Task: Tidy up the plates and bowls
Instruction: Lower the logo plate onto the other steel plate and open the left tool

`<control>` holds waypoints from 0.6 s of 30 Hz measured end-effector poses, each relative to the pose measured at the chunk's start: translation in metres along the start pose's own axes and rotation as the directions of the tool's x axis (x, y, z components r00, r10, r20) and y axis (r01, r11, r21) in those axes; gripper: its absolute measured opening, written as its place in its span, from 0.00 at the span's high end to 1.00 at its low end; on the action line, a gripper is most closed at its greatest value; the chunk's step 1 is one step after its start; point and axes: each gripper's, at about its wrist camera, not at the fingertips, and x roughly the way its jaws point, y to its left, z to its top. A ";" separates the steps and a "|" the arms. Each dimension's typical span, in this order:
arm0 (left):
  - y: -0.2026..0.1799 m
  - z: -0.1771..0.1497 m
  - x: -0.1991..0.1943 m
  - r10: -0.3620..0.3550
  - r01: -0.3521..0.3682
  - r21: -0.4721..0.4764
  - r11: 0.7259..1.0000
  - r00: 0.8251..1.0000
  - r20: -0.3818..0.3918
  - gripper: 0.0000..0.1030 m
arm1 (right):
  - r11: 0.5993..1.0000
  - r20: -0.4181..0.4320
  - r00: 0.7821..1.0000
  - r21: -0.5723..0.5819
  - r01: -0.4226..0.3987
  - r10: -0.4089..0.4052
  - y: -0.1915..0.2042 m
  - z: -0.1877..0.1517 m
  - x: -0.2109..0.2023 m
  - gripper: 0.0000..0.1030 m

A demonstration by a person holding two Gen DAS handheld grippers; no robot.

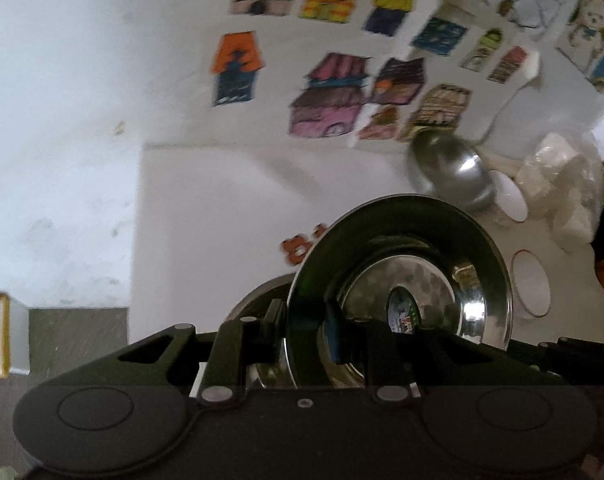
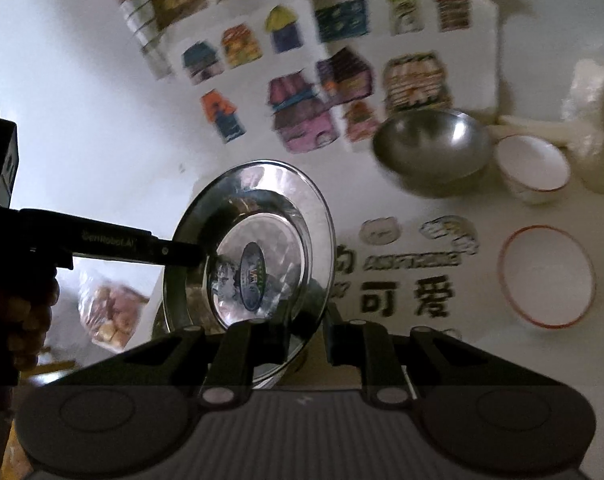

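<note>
Steel plate (image 2: 254, 244) up on edge above the white table (image 2: 102, 120), and you're pinching its rim from both sides: your left gripper (image 1: 304, 328) clamps one edge, your right gripper (image 2: 308, 332) the near edge. Far right sit a steel bowl (image 2: 432, 152) and two white red-rimmed bowls (image 2: 546, 276).

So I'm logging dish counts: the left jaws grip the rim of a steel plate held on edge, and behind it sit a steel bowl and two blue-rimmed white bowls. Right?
Nearly. The two white bowls have red rims, not blue, as the right wrist view shows. The rest holds: the left gripper grips the rim of the steel plate held on edge, and the steel bowl sits behind it.
</note>
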 end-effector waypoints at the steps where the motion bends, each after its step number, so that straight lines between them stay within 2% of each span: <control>1: 0.004 -0.003 -0.001 0.007 -0.007 -0.009 1.000 1.000 -0.004 0.78 | 1.000 -0.009 1.000 -0.006 -0.008 0.008 0.002 -0.001 0.002 0.82; 9: 0.023 -0.022 0.002 0.073 -0.077 -0.054 0.996 0.995 -0.074 0.78 | 0.998 -0.089 0.995 -0.047 -0.050 0.046 0.019 -0.007 0.022 0.81; 18: 0.021 -0.022 0.011 0.111 -0.119 -0.047 0.992 0.984 -0.139 0.78 | 0.998 -0.136 0.990 -0.050 -0.049 0.041 0.024 -0.010 0.031 0.79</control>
